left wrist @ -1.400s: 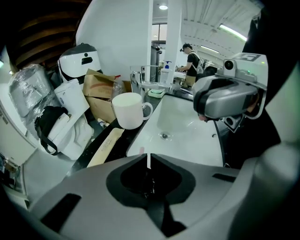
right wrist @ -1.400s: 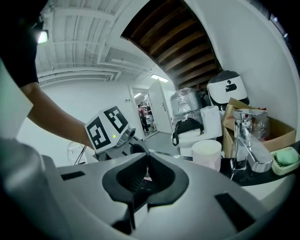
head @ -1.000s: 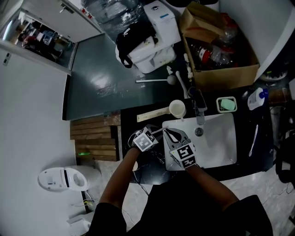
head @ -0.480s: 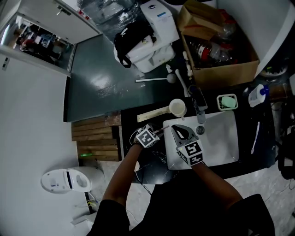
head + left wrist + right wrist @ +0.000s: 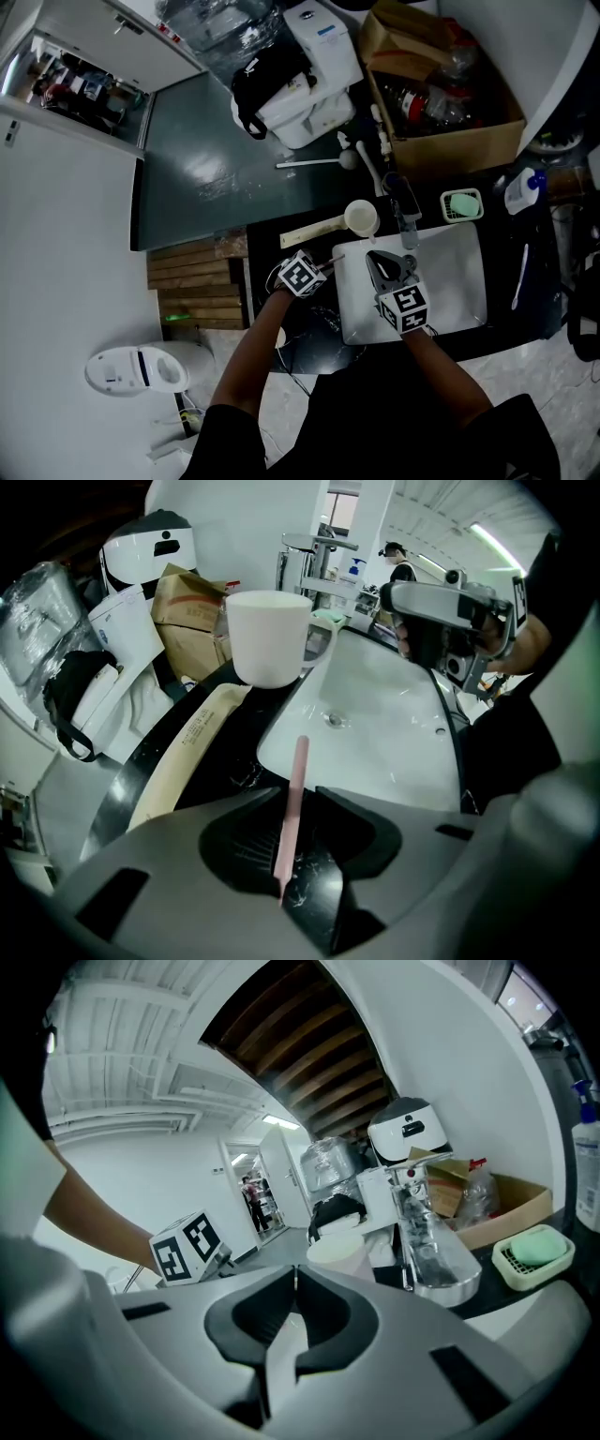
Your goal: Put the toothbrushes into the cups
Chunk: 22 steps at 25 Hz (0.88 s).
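Pink toothbrush (image 5: 292,799) is laid on black bench (image 5: 225,757), tip at sink (image 5: 375,724) rim. White cup (image 5: 272,635) is stood upright beyond it. White toothbrush (image 5: 518,275) is laid right of sink.

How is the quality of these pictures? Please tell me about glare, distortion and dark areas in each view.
Head view: glare shines on the dark green surface, while the black counter is underexposed. Left gripper view: strong wide-angle bending, dark corners, yet the white cup is sharp. Right gripper view: the ceiling curves, and the chrome faucet shows bright reflections.
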Tool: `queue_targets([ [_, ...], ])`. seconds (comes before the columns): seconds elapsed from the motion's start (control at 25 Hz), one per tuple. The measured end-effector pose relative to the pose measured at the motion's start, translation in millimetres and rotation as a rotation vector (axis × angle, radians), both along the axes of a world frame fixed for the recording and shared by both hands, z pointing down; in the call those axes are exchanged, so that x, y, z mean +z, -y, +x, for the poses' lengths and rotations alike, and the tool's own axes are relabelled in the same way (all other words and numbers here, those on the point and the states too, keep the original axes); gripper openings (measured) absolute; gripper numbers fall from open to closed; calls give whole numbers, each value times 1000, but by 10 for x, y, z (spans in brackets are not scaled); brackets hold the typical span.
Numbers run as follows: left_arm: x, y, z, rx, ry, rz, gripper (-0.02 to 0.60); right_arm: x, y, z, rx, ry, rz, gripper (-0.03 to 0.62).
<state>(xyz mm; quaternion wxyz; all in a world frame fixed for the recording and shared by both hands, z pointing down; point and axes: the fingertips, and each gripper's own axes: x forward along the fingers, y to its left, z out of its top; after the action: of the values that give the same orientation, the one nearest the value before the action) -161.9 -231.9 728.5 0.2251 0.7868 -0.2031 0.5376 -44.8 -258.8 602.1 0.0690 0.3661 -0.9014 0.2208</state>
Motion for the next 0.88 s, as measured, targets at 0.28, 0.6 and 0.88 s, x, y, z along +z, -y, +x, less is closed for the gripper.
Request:
queue_targets([
  [0.28, 30, -27, 5, 25, 19, 17, 95, 16, 46, 119, 43, 30, -13, 21],
  [0.6, 86, -91, -70, 38, 86, 25, 60, -159, -199, -156, -15, 73, 58, 20],
  [0.88, -353, -19, -303, -113, 14, 142, 60, -496, -419, -302, -73, 111, 164, 20],
])
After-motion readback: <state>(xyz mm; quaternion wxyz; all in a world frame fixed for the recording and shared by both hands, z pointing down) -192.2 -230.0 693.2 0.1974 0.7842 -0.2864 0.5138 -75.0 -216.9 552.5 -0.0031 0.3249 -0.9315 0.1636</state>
